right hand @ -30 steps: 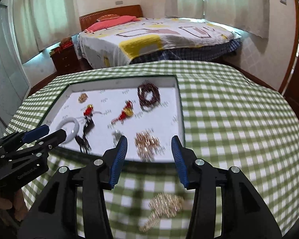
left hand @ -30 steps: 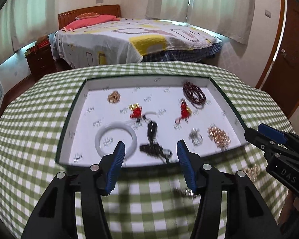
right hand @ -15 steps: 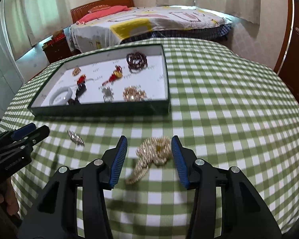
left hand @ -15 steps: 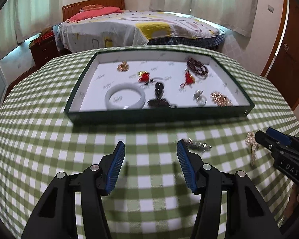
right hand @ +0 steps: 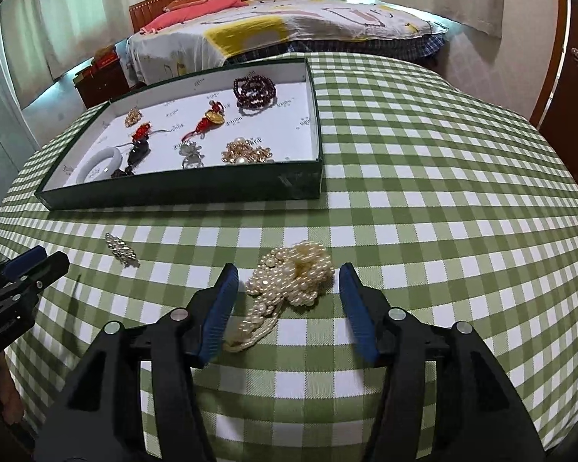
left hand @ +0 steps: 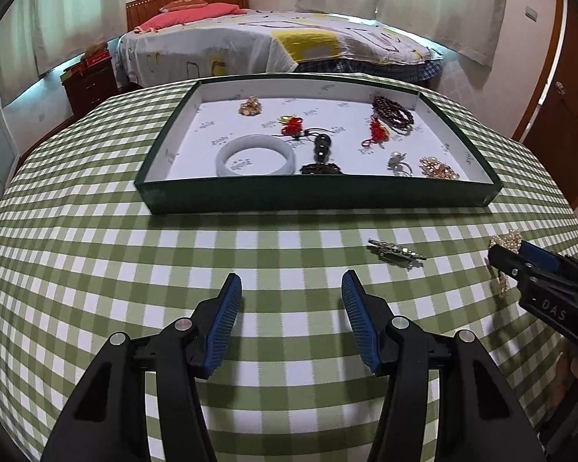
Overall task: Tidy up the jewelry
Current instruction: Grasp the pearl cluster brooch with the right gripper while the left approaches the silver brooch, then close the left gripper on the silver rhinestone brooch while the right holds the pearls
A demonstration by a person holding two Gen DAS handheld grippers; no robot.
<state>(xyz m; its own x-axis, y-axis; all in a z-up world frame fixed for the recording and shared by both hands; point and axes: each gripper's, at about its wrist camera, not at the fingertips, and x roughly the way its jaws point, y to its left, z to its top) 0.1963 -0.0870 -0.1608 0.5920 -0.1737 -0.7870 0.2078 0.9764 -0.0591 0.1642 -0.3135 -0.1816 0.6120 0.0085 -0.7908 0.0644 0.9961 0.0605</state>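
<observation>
A dark green tray [left hand: 316, 192] with a white floor holds several pieces: a white bangle [left hand: 255, 155], red charms, dark beads [left hand: 393, 111] and gold clusters. It also shows in the right wrist view [right hand: 181, 188]. A silver brooch [left hand: 397, 253] lies on the checked cloth in front of the tray; it also shows in the right wrist view [right hand: 122, 250]. A pearl necklace [right hand: 293, 277] lies bunched between the fingers of my open right gripper [right hand: 288, 288]. My left gripper [left hand: 291, 298] is open and empty, left of the brooch.
A round table with a green checked cloth [right hand: 443, 192] carries everything. A bed [left hand: 273, 42] and a nightstand [left hand: 92, 81] stand behind it. A wooden door [left hand: 566, 115] is at the right.
Both grippers have pulled back from over the tray toward the table's near side. The right gripper has come down around the pearl necklace. Both stay open.
</observation>
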